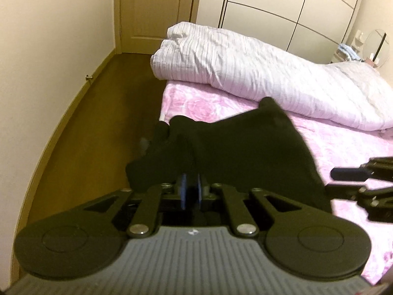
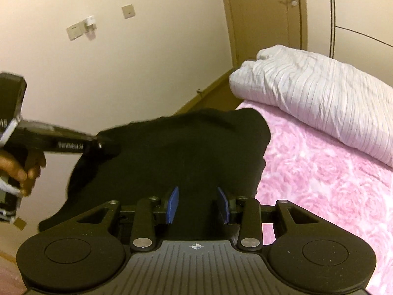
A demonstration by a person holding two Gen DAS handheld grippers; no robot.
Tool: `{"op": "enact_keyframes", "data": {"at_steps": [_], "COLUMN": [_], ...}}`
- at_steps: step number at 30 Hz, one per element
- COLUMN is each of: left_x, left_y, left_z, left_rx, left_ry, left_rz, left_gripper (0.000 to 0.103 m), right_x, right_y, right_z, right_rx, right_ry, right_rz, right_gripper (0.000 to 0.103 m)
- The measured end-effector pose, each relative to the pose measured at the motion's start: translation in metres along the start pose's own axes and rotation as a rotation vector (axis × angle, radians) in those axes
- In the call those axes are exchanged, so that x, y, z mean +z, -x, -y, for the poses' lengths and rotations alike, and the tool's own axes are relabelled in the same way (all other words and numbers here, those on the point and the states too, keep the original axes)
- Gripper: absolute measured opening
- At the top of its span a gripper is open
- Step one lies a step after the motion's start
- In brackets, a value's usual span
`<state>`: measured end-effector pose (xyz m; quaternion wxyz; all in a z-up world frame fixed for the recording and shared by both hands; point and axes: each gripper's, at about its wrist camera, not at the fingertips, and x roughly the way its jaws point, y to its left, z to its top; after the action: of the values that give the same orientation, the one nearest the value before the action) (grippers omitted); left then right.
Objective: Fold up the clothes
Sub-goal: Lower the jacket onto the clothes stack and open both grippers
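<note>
A black garment (image 1: pixel 235 147) hangs lifted over the near edge of the bed. My left gripper (image 1: pixel 191 184) is shut on its bunched edge, with the blue pads close together and cloth between them. In the right wrist view the same black garment (image 2: pixel 186 152) spreads in front of my right gripper (image 2: pixel 197 201), whose blue pads (image 2: pixel 173 204) stand well apart, with no cloth pinched between them. The left gripper (image 2: pixel 105 145) shows there at the left, pinching the garment's upper corner. The right gripper (image 1: pixel 343 182) shows at the right edge of the left wrist view.
The bed has a pink rose-pattern sheet (image 1: pixel 343 142) and a rolled white striped duvet (image 1: pixel 245 73) along its far side. Brown floor (image 1: pixel 98 127) runs left of the bed to a wooden door (image 1: pixel 157 9). A white wardrobe (image 1: pixel 282 0) stands behind.
</note>
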<state>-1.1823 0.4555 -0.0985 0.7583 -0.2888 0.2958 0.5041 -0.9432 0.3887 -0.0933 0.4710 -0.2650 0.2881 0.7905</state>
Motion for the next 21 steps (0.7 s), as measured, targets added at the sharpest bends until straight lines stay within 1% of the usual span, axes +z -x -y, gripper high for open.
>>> {"op": "enact_keyframes", "data": {"at_steps": [2,5,7,8,10,11,14,16,19,20,21], "left_x": [-0.01,-0.035,-0.05,-0.057,-0.062,-0.062,-0.064,-0.073,-0.086,-0.09,-0.094], "left_y": [0.02,0.031,0.023,0.018,0.024,0.032,0.058,0.073,0.093,0.099,0.106], "left_z": [0.012,0.024,0.024,0.023,0.023,0.027,0.041,0.049,0.065,0.071,0.079], "left_rx": [-0.02,-0.007,0.026,0.048,0.076,0.095,0.143,0.15,0.164,0.169,0.173], "left_ry": [0.008,0.037,0.068,0.09,0.148,0.154,0.146,0.175,0.214,0.219,0.217], "left_rz": [-0.015,-0.07,-0.117,-0.135,-0.14,-0.133,-0.117,-0.131,-0.158,-0.164,-0.164], "left_gripper": [0.007,0.01,0.014,0.013,0.013,0.013,0.017,0.017,0.017,0.017,0.017], "right_x": [-0.007,-0.021,-0.032,-0.036,-0.04,-0.042,-0.042,-0.046,-0.055,-0.058,-0.061], "right_y": [0.013,0.021,0.006,-0.003,-0.007,-0.009,0.013,0.028,0.049,0.056,0.064], "right_z": [-0.01,-0.026,-0.031,-0.033,-0.039,-0.043,-0.047,-0.047,-0.045,-0.044,-0.044], "right_rx": [0.01,0.025,0.022,0.02,0.007,0.001,0.017,0.02,0.049,0.056,0.057], "right_ry": [0.027,0.063,0.073,0.079,0.114,0.13,0.105,0.072,0.012,-0.008,-0.025], "right_rz": [-0.018,-0.056,-0.108,-0.137,-0.136,-0.135,-0.093,-0.084,-0.084,-0.079,-0.074], "right_gripper": [0.038,0.038,0.038,0.038,0.038,0.038,0.038,0.038,0.039,0.041,0.048]}}
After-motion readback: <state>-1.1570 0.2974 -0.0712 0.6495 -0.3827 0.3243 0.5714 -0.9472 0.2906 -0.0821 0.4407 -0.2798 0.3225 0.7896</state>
